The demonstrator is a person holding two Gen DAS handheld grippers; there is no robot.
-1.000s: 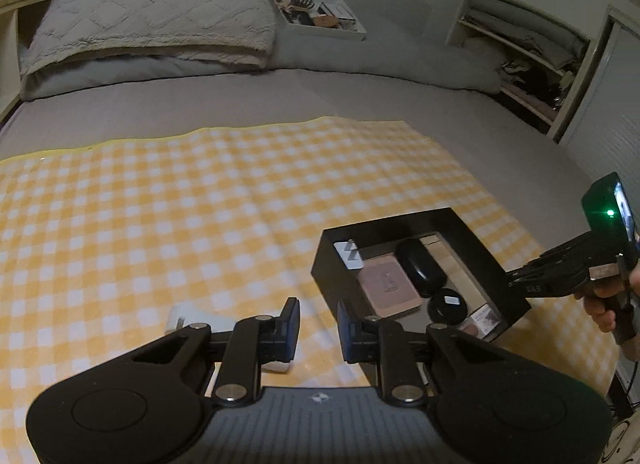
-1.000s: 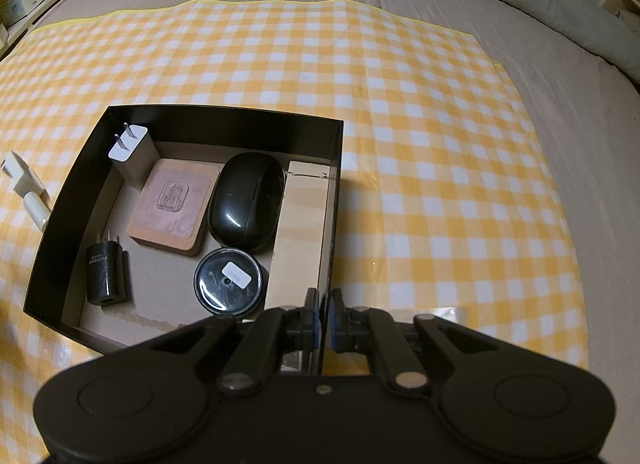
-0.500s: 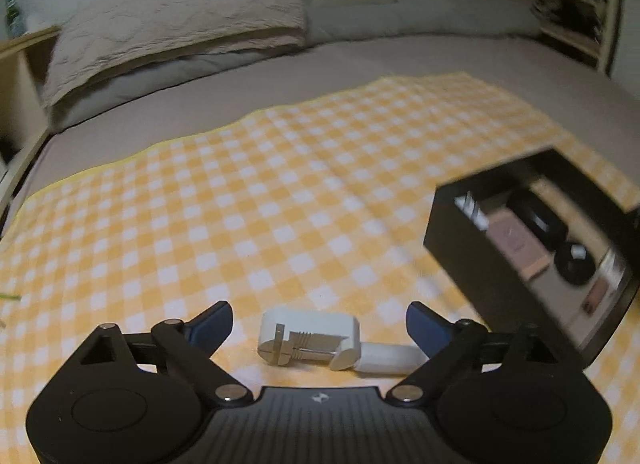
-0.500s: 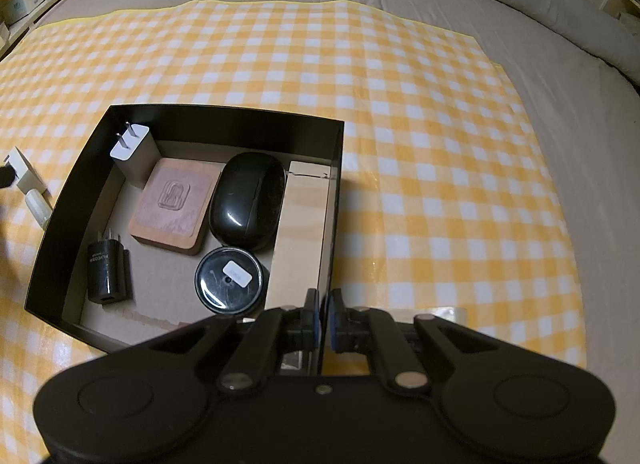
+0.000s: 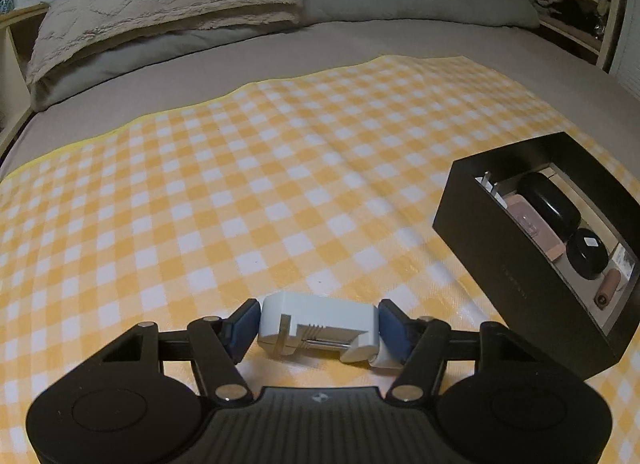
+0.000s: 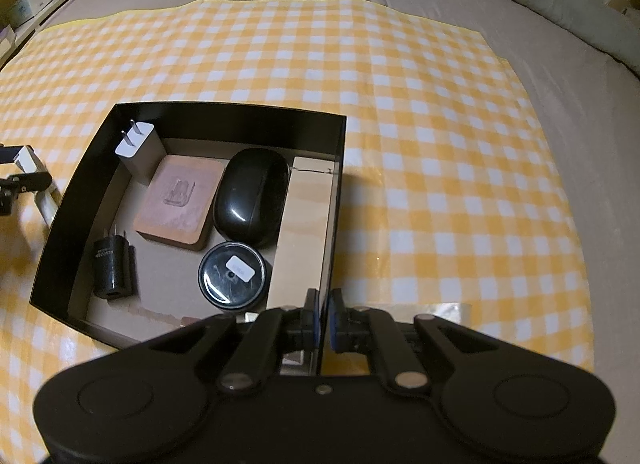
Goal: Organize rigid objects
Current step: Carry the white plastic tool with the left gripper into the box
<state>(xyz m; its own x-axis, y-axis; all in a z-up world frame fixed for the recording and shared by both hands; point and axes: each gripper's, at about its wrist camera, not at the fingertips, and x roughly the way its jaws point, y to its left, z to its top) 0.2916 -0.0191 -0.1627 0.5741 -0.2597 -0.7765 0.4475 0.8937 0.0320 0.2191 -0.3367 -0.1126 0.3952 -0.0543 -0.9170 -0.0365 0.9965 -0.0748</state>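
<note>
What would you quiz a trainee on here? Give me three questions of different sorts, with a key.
1. True or false: the right gripper is shut on the black box's wall.
2. What sits between the left gripper's fingers? A) white clamp B) wooden block C) round tin
3. Name the colour of the charger standing in the box's far left corner, seen from the right wrist.
Key: 1 true; 2 A; 3 white.

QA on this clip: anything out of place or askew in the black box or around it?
One straggler: the white clamp lies outside the black box on the checkered cloth, between the left gripper's pads. The right gripper pinches the box's wall. The items inside look tidy.
</note>
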